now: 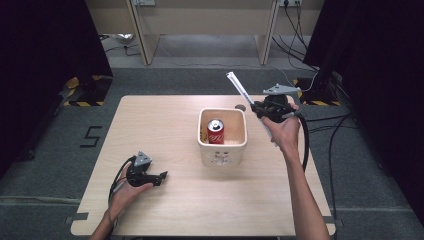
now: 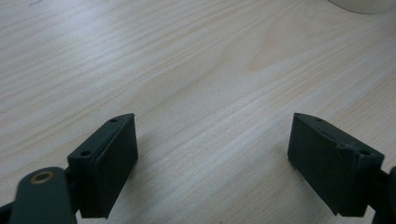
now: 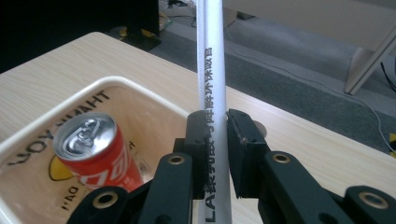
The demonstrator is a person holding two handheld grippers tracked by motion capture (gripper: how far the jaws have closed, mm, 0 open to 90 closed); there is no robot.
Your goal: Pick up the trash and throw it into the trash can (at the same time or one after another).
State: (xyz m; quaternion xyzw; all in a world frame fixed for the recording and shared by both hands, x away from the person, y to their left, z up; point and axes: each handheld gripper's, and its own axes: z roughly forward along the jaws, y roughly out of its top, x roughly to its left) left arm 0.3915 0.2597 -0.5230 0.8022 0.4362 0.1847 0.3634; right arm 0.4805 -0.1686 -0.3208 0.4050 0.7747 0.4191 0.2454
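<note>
High view: the right gripper (image 1: 260, 107) is held up above the far right part of the light wooden table (image 1: 165, 200), just right of the cream square tub (image 1: 222, 145). Its jaws are clamped on a long white paper-wrapped stick (image 1: 240, 89), which slants up and away to the left from the jaws and also runs down past the right hand (image 1: 285, 131). Inside the tub stands an upright red drink can with a silver top (image 1: 215, 131). The left gripper (image 1: 159, 177) rests low over the near left part of the table, well apart from the tub, held by the left hand (image 1: 131, 189). Grey carpet surrounds the table; black curtains hang at both sides, pale desk legs stand at the back, and cables trail on the floor at the right.

Left gripper view: both black jaws stand wide apart with nothing between them, bare wood grain below. A cream edge, apparently the tub (image 2: 359, 5), shows at the top right corner.

Right gripper view: the jaws are closed against the white stick (image 3: 211, 93), which passes upright between them and carries printed black characters. The red can (image 3: 95, 151) stands in the tub (image 3: 140, 91) at lower left, close beside the jaws. Dark lettering marks the tub's inner floor. Table edge and grey floor lie beyond.
</note>
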